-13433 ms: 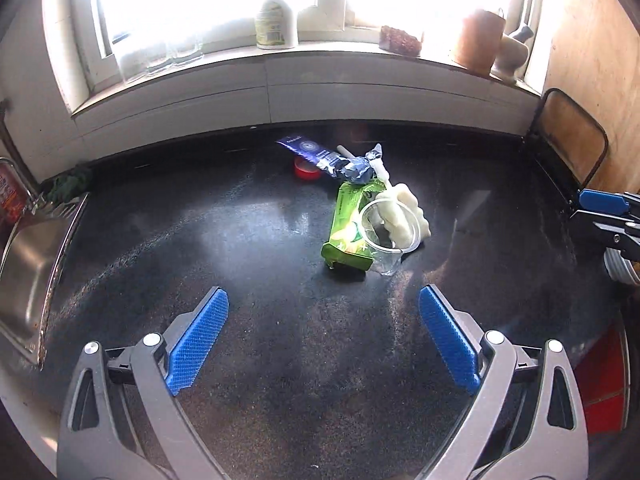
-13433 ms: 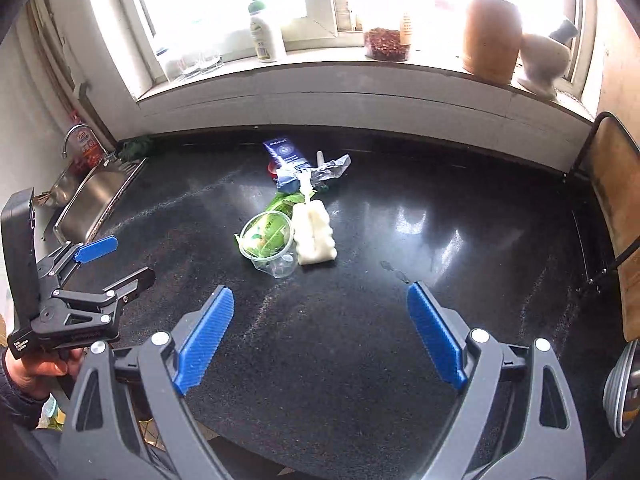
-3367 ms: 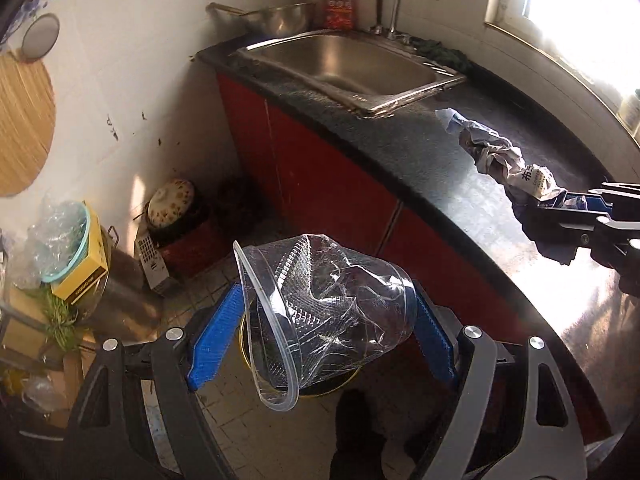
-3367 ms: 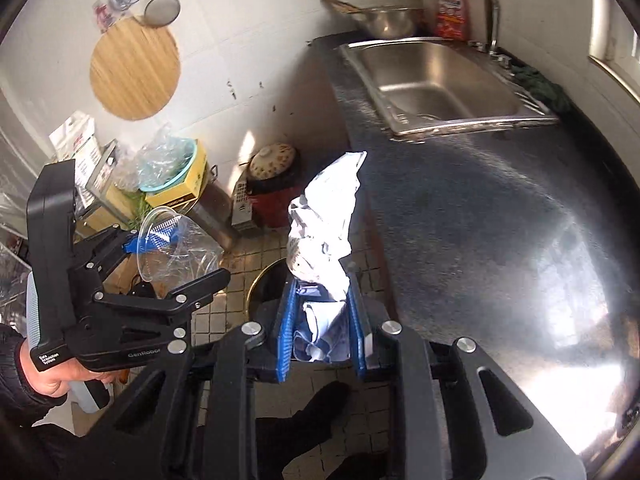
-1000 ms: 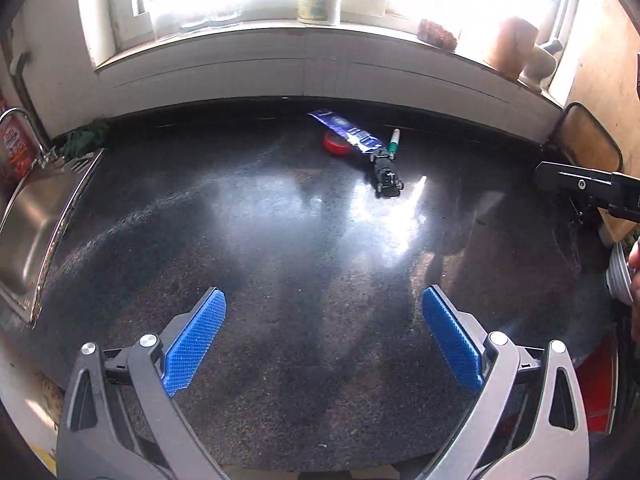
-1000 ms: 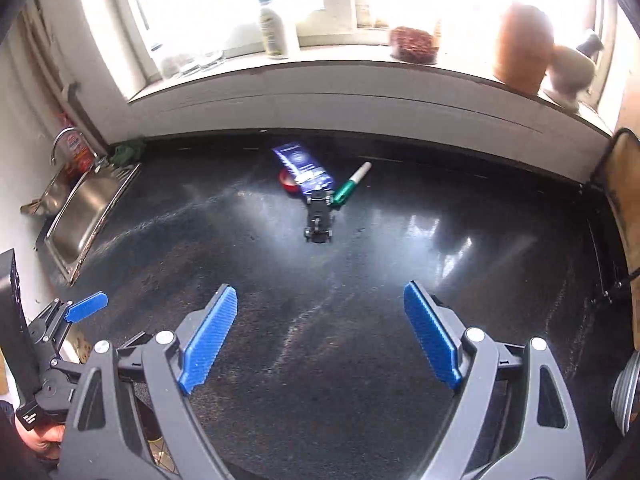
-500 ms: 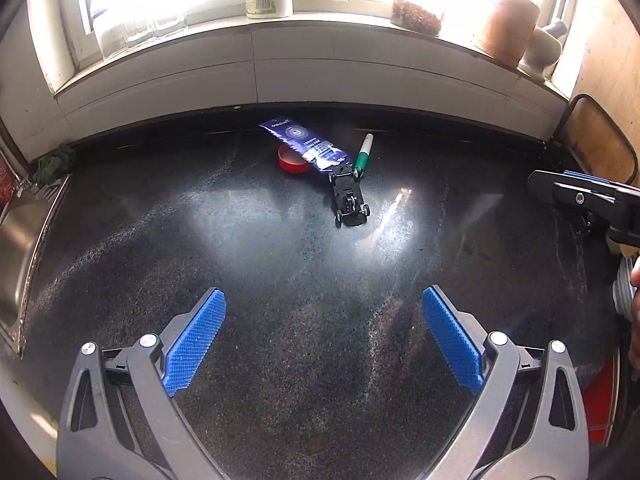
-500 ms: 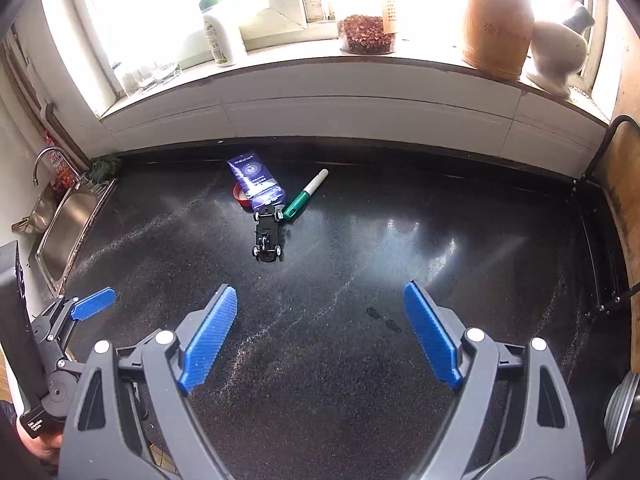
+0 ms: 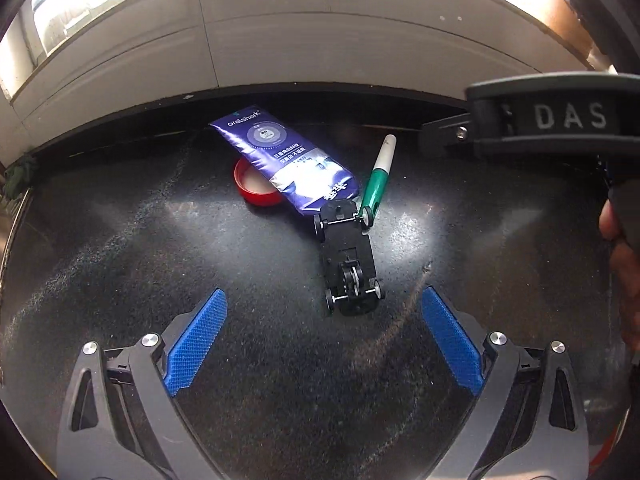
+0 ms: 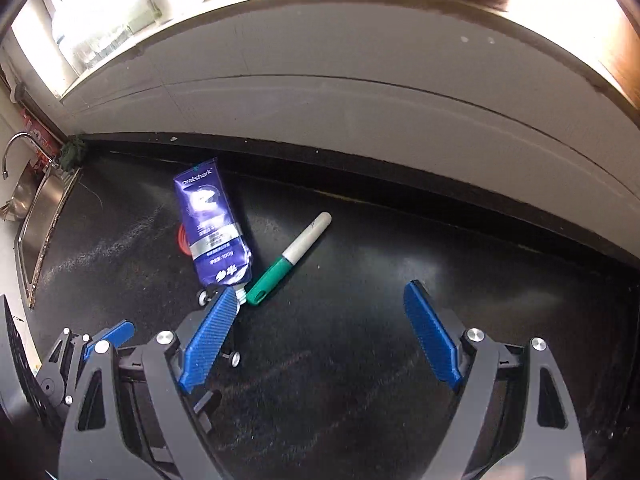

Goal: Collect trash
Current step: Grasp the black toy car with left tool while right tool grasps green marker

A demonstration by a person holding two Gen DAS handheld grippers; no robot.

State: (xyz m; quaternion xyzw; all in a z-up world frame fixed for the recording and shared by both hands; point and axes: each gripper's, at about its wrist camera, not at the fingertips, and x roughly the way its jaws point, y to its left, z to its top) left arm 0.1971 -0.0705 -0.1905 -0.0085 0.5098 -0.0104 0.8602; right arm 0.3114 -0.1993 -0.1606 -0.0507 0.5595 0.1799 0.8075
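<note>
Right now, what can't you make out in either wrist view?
- Toy car: right wrist view, mostly hidden behind the right gripper's finger.
- Red lid: both views, partly under the purple tube.
- Windowsill items: both views, blown out by glare and cut off at the top edge.

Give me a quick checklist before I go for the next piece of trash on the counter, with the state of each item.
1. Left tongs open and empty: ok.
2. Right tongs open and empty: ok.
3. Purple toothpaste tube in view and reachable from above: ok.
4. Tube free of neighbours: not ok, it lies across the red lid and meets the toy car.
5. Green marker clear of the tube: cannot tell.
6. The two tongs clear of each other: cannot tell, they sit close.
</note>
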